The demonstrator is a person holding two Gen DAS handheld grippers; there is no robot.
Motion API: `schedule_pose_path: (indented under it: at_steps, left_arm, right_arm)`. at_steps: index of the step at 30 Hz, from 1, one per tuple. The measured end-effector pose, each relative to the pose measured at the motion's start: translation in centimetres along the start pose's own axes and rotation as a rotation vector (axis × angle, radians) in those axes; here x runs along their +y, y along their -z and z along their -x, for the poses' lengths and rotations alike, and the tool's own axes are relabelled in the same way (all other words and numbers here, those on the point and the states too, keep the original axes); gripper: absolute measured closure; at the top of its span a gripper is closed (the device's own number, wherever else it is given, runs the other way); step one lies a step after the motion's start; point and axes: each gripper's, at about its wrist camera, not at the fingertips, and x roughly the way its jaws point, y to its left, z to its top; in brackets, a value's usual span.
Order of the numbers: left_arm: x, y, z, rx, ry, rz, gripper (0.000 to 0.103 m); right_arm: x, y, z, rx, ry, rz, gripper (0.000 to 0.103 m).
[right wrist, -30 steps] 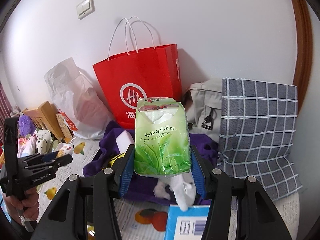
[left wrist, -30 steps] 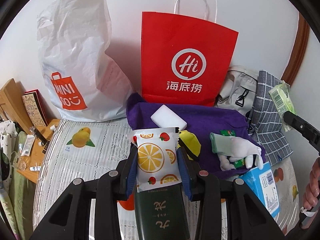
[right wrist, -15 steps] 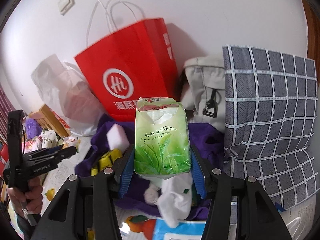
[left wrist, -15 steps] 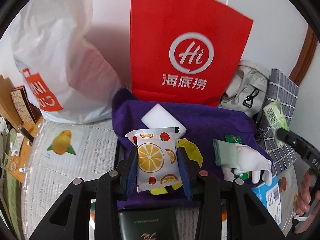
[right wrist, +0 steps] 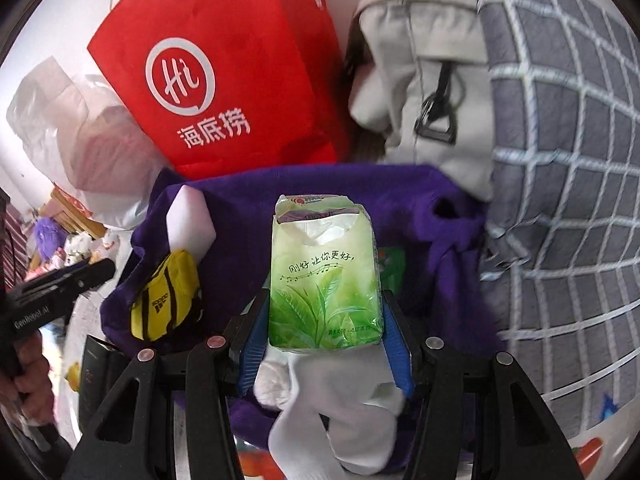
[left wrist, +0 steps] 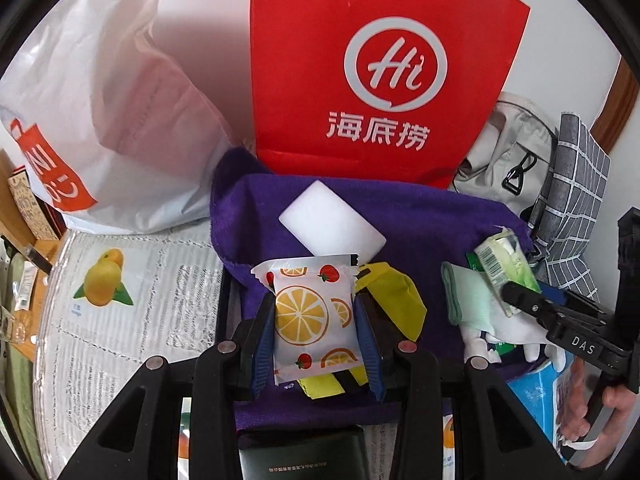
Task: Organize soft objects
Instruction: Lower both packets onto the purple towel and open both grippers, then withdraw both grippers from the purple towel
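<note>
- white wall at the back, and a fruit-print mat (left wrist: 120, 312) covers the surface, with a purple cloth (left wrist: 432, 216) spread over the middle of it.
- a red paper bag (left wrist: 372, 80) stands against the wall right behind the cloth; a white plastic bag (left wrist: 120, 120) slumps to its left, a pale grey backpack (right wrist: 424, 80) and a grey checked fabric (right wrist: 560, 160) are to its right.
- left gripper (left wrist: 316, 320) is up over the near part of the cloth, blue pads clamped on a fruit-print packet (left wrist: 312, 316), held upright between them.
- just behind that packet, a white foam block (left wrist: 332, 220) lies flat on the cloth; a yellow pouch (left wrist: 392, 300) sits on the cloth right beside the left gripper's right finger.
- right gripper (right wrist: 324, 320) is squeezed onto a green tissue pack (right wrist: 324, 280), upright, over the right part of the cloth.
- from the left wrist view, the tissue pack sits in front of a white glove (left wrist: 476, 308) with a mint-green cuff lying on the cloth.
- in the right wrist view, white socks (right wrist: 332, 412) lie crumpled right under the right gripper.
- a blue box (left wrist: 536, 392) pokes out at the cloth's near right corner, and a dark green booklet (left wrist: 304, 456) lies at the near edge, under the left gripper.
</note>
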Motion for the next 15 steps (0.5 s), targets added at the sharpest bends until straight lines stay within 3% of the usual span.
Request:
schedule_pose_path:
  at_steps: [5, 11, 14, 15]
  left_arm:
    - [-0.5, 0.2, -1.0, 0.024, 0.066, 0.010, 0.067]
    - [-1.3, 0.6, -1.6, 0.037, 0.091, -0.002, 0.067]
    - [-1.7, 0.6, -1.7, 0.035, 0.109, -0.005, 0.065]
    - [-1.8, 0.6, -1.7, 0.033, 0.115, -0.008, 0.059]
  right_arm:
    - [-0.1, 0.2, -0.3, 0.019, -0.018, -0.012, 0.044]
    - [0.0, 0.1, 1.9, -0.069, -0.032, -0.033, 0.029]
    - [0.2, -0.1, 3.3, -0.110, -0.033, -0.031, 0.029]
    - [0.3, -0.1, 3.7, -0.119, -0.033, -0.026, 0.029]
